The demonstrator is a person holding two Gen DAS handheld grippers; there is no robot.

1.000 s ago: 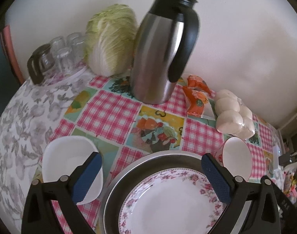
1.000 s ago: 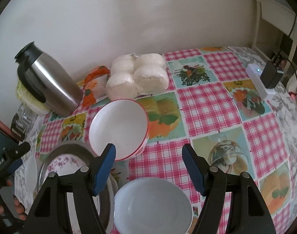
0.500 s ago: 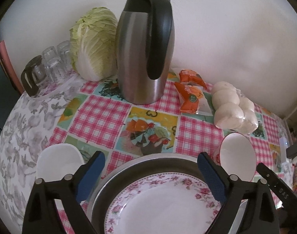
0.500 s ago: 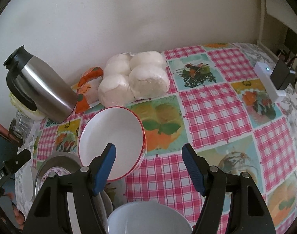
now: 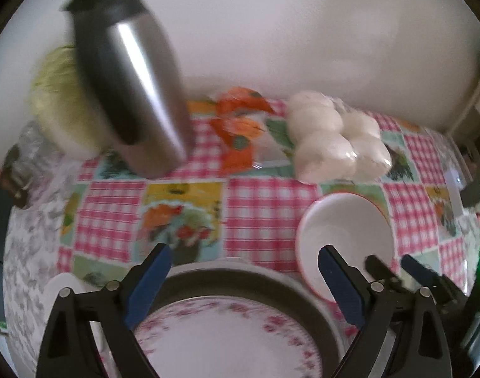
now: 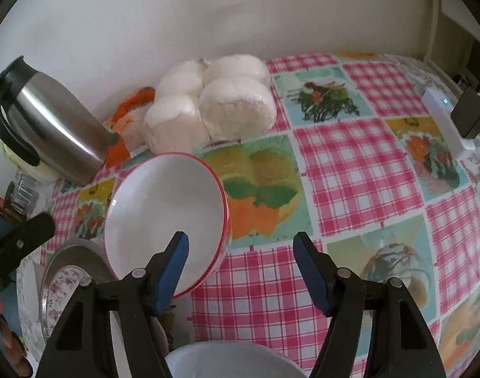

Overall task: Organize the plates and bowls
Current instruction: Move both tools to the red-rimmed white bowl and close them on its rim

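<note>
Both grippers empty: my right gripper point(image 6: 240, 249) gapes, straddling the red-rimmed bowl point(image 6: 164, 214) edge at centre-left to lift it; left gripper point(image 5: 243, 264) closing above floral plate point(image 5: 227, 337)

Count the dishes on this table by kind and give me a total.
Bowls: 3 (red-rimmed bowl, front white bowl, small white bowl at the left edge)
Flowered plates: 1 (flowered plate)
Metal plates: 1 (metal plate, under the flowered one)
Total: 5
</note>
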